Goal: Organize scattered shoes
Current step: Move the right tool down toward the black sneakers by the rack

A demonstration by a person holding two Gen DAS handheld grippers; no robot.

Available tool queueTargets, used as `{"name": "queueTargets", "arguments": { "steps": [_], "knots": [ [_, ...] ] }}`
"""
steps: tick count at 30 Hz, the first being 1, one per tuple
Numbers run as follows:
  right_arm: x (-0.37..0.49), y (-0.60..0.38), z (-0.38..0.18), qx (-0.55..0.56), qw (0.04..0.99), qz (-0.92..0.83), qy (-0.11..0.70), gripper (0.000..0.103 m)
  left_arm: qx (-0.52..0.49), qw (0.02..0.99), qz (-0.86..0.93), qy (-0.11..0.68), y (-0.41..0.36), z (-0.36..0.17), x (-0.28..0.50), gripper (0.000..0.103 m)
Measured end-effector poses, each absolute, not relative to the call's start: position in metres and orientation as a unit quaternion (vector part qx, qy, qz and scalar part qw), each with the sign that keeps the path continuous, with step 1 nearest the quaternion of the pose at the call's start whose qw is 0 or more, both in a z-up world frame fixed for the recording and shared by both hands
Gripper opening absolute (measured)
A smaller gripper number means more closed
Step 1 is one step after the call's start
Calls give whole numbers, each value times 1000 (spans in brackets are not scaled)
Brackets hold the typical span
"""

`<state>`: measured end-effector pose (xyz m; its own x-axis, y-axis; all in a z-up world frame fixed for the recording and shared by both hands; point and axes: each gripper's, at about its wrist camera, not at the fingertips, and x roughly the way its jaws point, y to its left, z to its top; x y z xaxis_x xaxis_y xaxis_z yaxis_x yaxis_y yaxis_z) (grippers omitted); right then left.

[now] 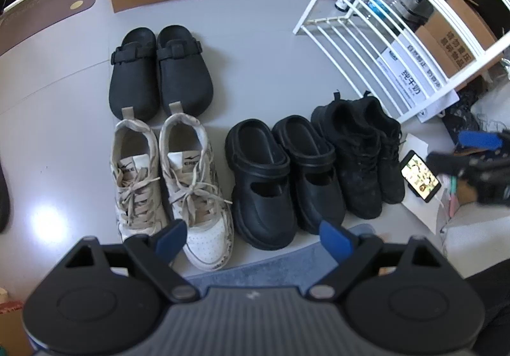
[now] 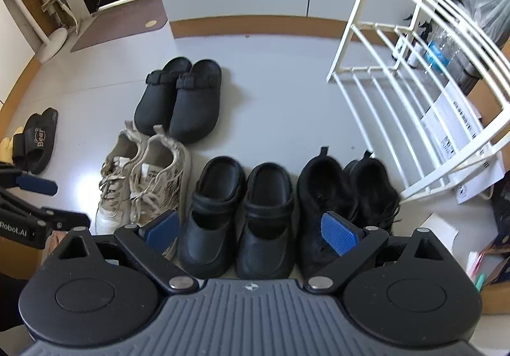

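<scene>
Both tools spread, empty: left tool (image 1: 253, 236), right tool (image 2: 251, 230). Floor (image 1: 271, 69): white sneakers (image 1: 169, 184), black slip-ons (image 1: 283, 177), black lace-ups (image 1: 360, 152) paired in a row; dark clogs (image 1: 159, 72) behind sneakers. Slides (image 2: 36, 139) far left, apart.

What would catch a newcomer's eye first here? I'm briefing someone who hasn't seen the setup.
Four pairs of shoes lined up on the pale floor: white sneakers, black clogs behind them, chunky black slip-ons and black sneakers to their right. A white rack stands at the right, and a lit phone lies beside the black sneakers. Both grippers have their jaws open and empty.
</scene>
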<state>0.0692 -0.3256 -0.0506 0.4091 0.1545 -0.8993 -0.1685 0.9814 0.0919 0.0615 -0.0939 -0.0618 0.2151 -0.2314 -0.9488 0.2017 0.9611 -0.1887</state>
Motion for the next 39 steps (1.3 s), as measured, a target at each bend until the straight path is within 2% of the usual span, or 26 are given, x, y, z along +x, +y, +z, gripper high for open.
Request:
{"name": "queueTargets", "arguments": {
  "steps": [8,14,21,39],
  "knots": [
    [90,-366,-57,19,833,87,546,98,-20,783,-138,606,-93,-58,69,92],
    [104,-388,-59,14,839,105,534,92,-24,787,-140,601,-92,-54,74,92],
    [124,-415,-84,22,828,109,550,77,-47,794,-123,593,-76,-51,83,92],
    [172,-448,-125,43,830,81,550,76,-62,801,-105,587,-71,-52,103,92]
  ]
}}
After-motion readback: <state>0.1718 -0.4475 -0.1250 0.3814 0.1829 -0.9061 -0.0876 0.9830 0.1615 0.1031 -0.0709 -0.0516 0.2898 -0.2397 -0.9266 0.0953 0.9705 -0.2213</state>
